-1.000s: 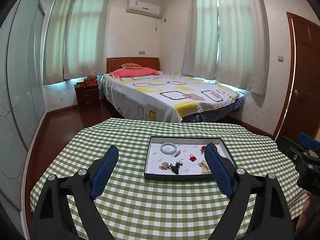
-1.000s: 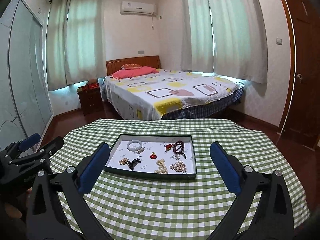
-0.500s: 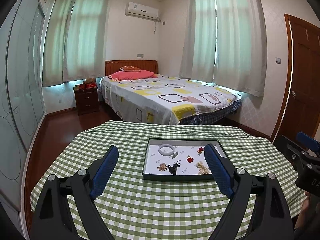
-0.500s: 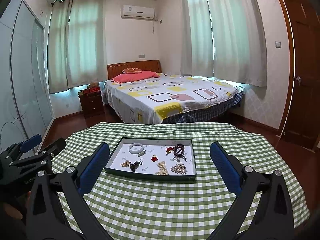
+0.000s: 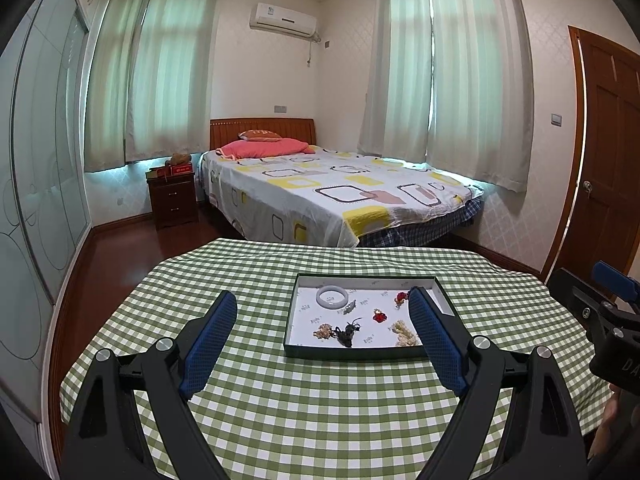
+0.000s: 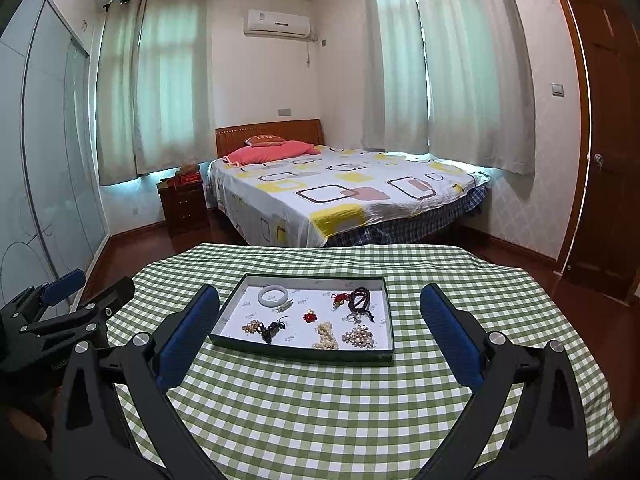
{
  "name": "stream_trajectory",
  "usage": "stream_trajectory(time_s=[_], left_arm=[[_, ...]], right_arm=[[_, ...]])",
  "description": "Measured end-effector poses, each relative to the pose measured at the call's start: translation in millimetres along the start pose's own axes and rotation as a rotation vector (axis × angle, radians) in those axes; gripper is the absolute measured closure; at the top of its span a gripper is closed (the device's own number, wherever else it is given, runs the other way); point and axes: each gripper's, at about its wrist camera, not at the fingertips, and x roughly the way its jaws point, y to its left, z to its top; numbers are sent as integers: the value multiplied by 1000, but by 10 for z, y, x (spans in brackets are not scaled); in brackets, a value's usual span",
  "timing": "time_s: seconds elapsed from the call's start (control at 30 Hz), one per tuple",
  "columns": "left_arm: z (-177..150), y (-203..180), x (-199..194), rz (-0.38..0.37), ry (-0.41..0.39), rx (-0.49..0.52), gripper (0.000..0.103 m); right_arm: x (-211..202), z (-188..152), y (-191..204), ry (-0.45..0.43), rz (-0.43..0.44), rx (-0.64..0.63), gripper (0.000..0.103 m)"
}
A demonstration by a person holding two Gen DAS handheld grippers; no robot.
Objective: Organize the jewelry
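Both grippers have backed off slightly, so the jewelry tray (image 6: 303, 350) sits farther ahead on the worktop (image 6: 360, 420), between the right gripper's (image 6: 320, 300) spread jaws, right of the equally spread left gripper (image 5: 322, 306).

One tray (image 6: 376, 357) (perhaps eight jewelry pieces (image 6: 273, 295)).

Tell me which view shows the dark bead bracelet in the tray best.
The right wrist view: the dark bead bracelet lies fully visible at the far right of the tray, beside a red charm. In the left wrist view the left hand-held gripper has one finger covering that corner, so the bracelet is hidden.
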Motion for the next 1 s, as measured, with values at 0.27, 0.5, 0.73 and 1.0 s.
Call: stream_trajectory(time_s=[0.27, 0.5, 0.73, 1.0], left_arm=[[2, -2, -13, 3, 0, 2, 18], [-3, 2, -25, 4, 2, 1, 18], [0, 2, -21, 5, 2, 1, 18], [-3, 52, -39, 8, -3, -5, 18]], right_arm=[[0, 7, 2, -1, 1, 0, 5], [10, 15, 16, 0, 0, -1, 5], [17, 26, 21, 2, 0, 0, 5], [24, 24, 26, 1, 0, -2, 5]])
